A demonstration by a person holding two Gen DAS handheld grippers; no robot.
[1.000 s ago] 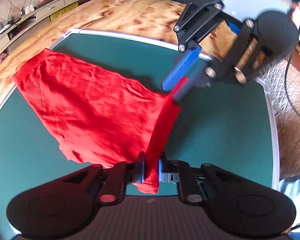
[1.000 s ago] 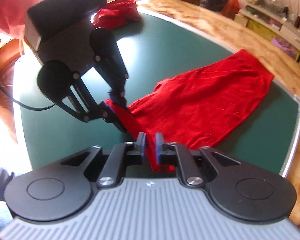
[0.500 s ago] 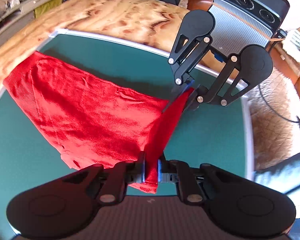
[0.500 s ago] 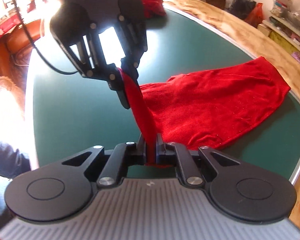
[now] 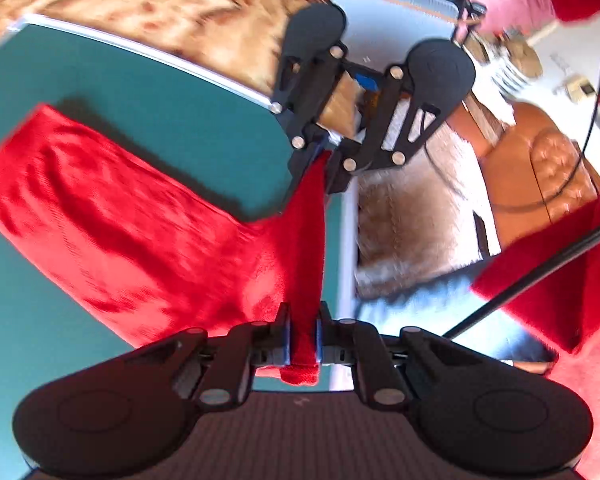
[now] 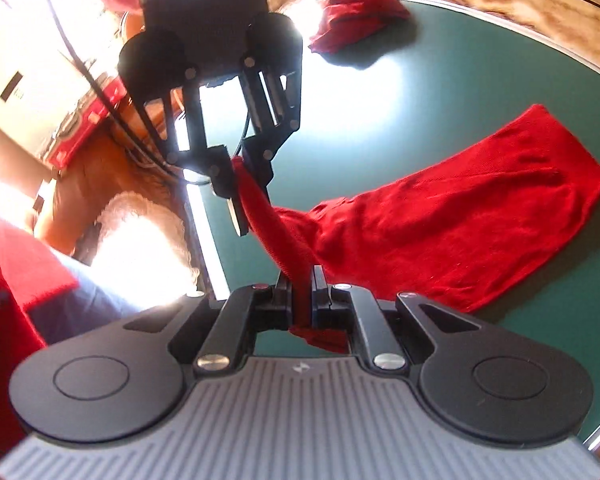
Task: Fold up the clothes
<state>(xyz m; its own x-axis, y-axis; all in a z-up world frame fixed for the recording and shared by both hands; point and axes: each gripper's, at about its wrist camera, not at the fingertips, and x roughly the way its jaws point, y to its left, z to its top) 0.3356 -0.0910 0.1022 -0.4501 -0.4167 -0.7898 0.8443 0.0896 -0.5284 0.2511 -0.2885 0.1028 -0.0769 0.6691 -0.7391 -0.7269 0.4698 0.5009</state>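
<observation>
cloth (image 5: 132, 232), its far end lying on the green surface (image 5: 148, 92), is pinched taut at one edge by both closed grippers, left gripper (image 5: 302, 336) and right gripper (image 6: 302, 292), so uneven pulling could tug it free or skew the fold.

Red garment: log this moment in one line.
left gripper: shut on red garment | right gripper: shut on it | edge taut between grippers | rest on green table
</observation>
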